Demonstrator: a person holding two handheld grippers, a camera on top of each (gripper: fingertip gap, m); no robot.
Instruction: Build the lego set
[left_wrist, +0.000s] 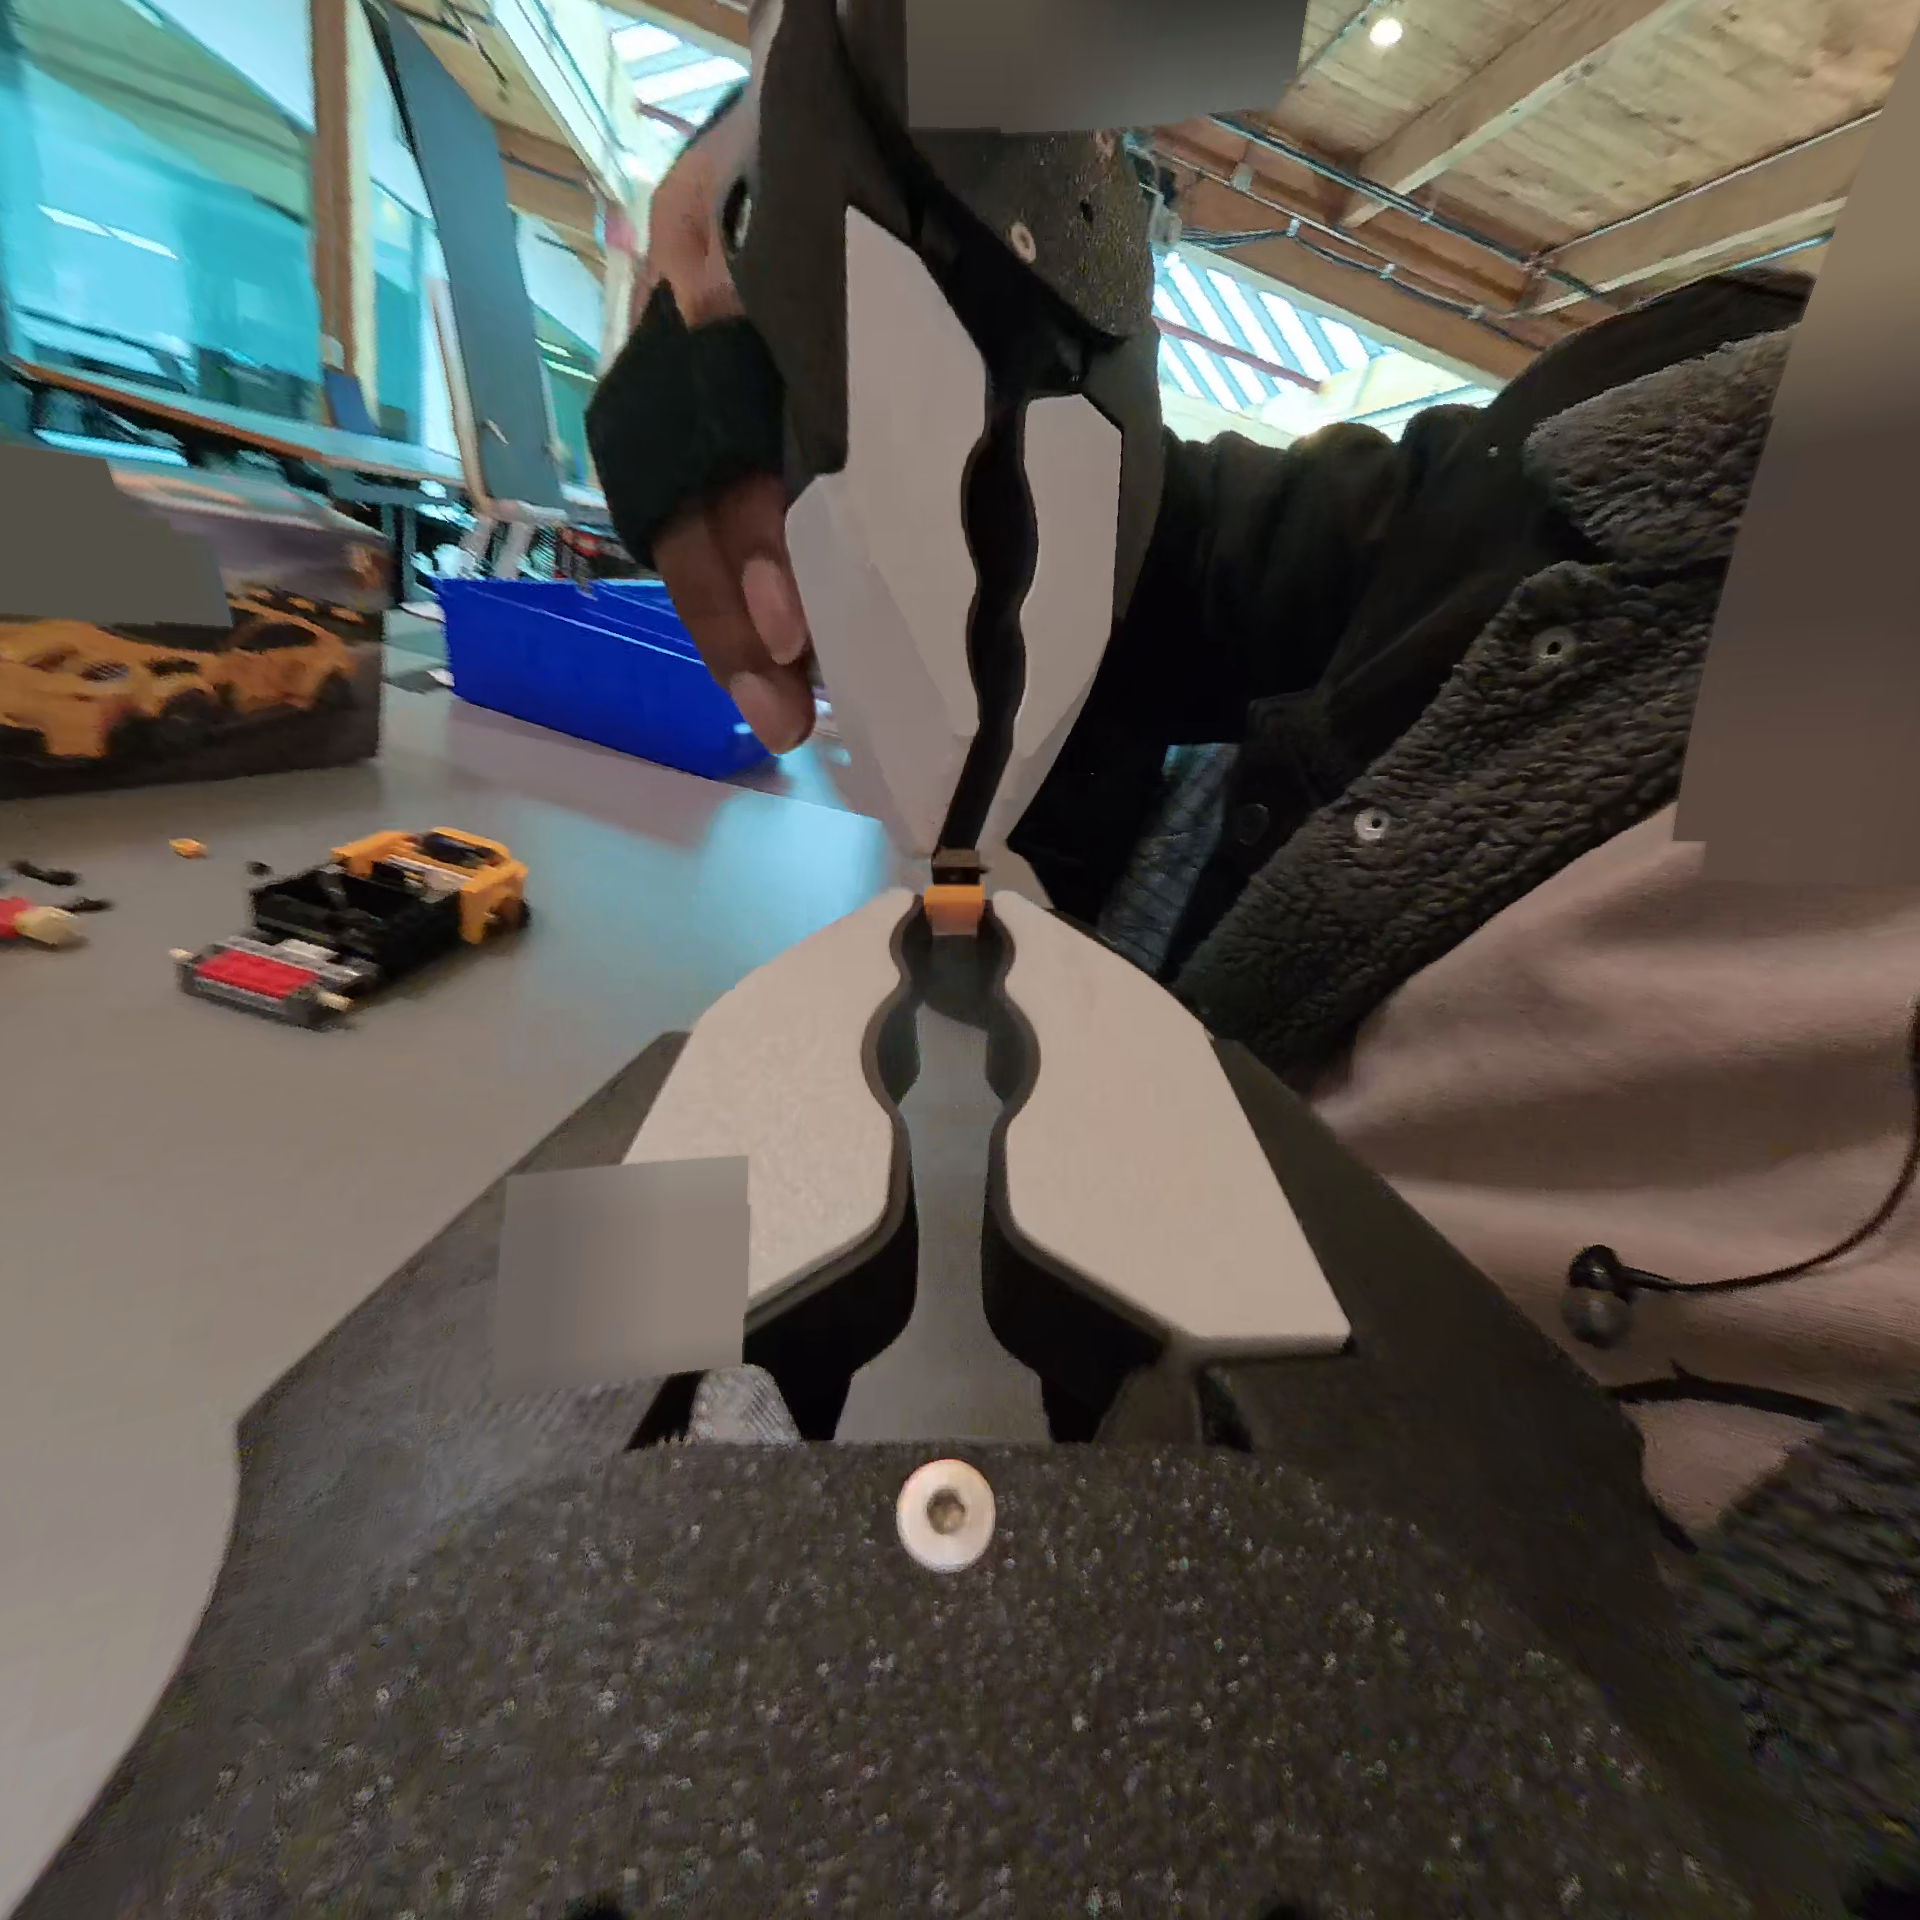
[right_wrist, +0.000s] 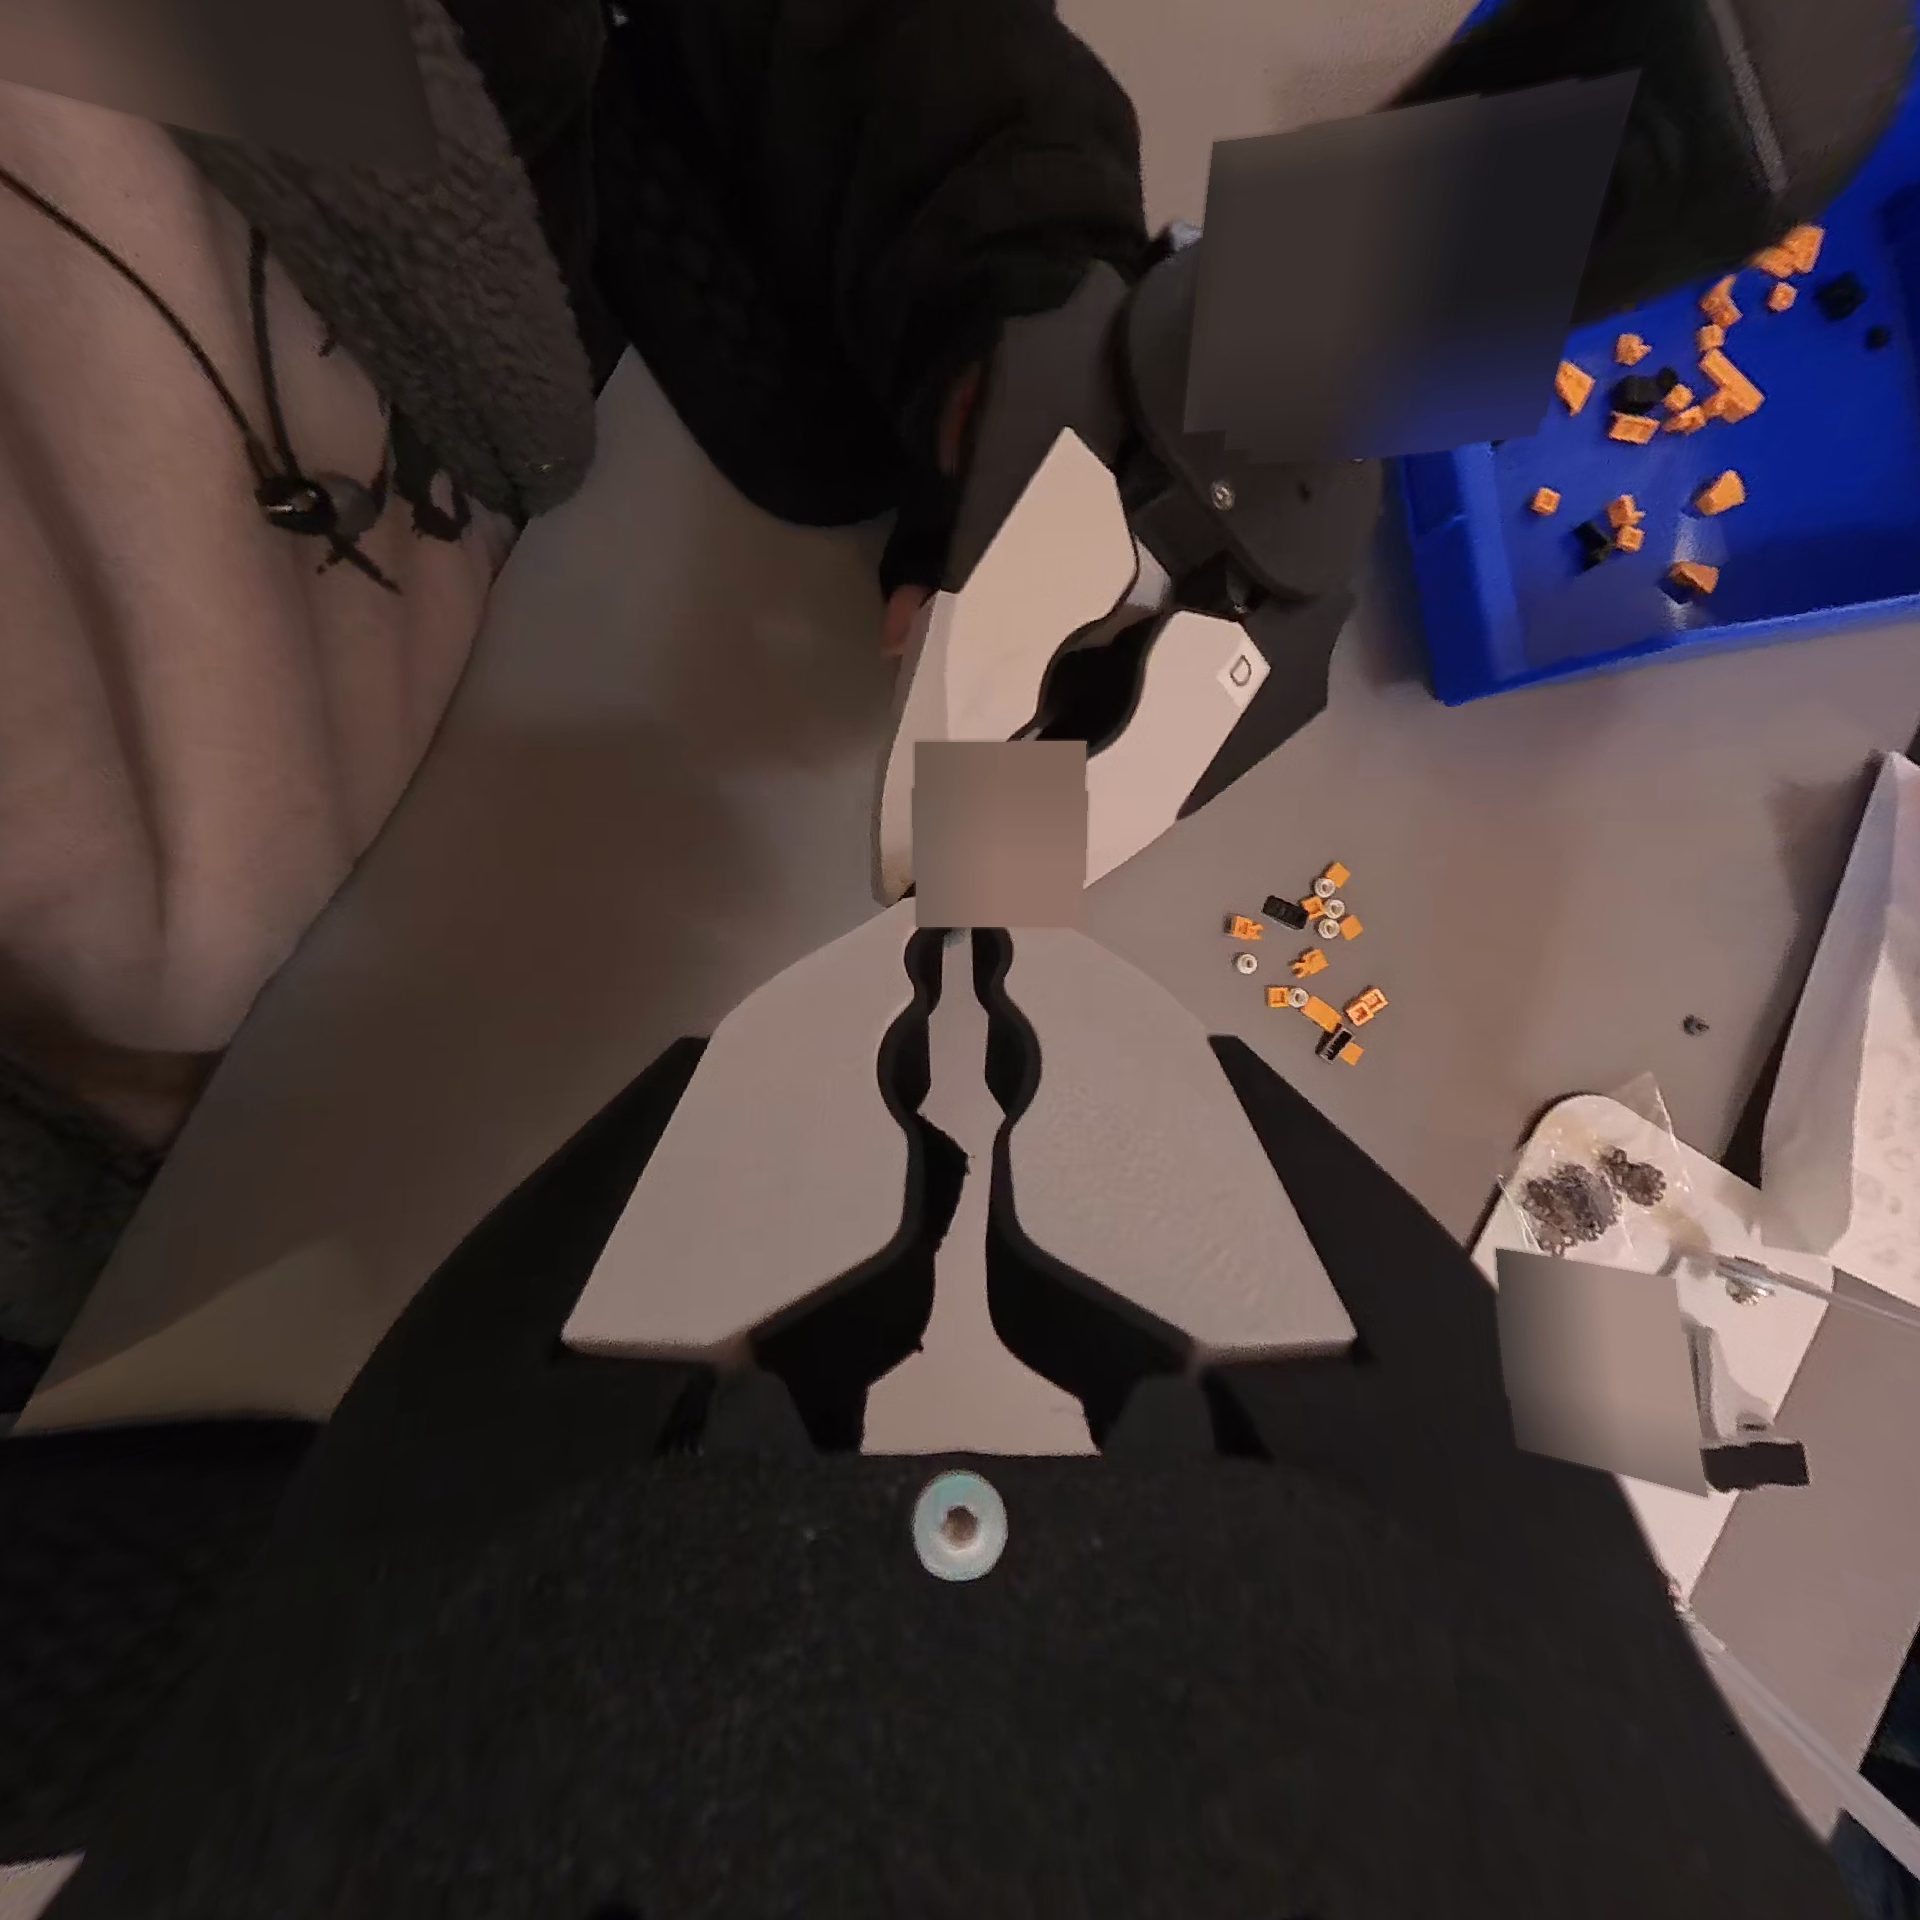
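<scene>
I'm pinching a small orange piece (left_wrist: 951, 906) in the left gripper (left_wrist: 951, 914) tips while the right gripper (left_wrist: 961, 854), coming from above, is nipping a black piece (left_wrist: 958, 862) onto it, so I'm keeping both aligned & pressing straight, w/ the half-built car (left_wrist: 353, 925) waiting well off on the table (left_wrist: 623, 935).

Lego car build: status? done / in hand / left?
Done: a partly built black-and-orange car sits on the table. In hand: left gripper pinches a small orange piece, and right gripper brings a black piece onto it. Left: loose pieces on the table and more in the blue bin.
</scene>
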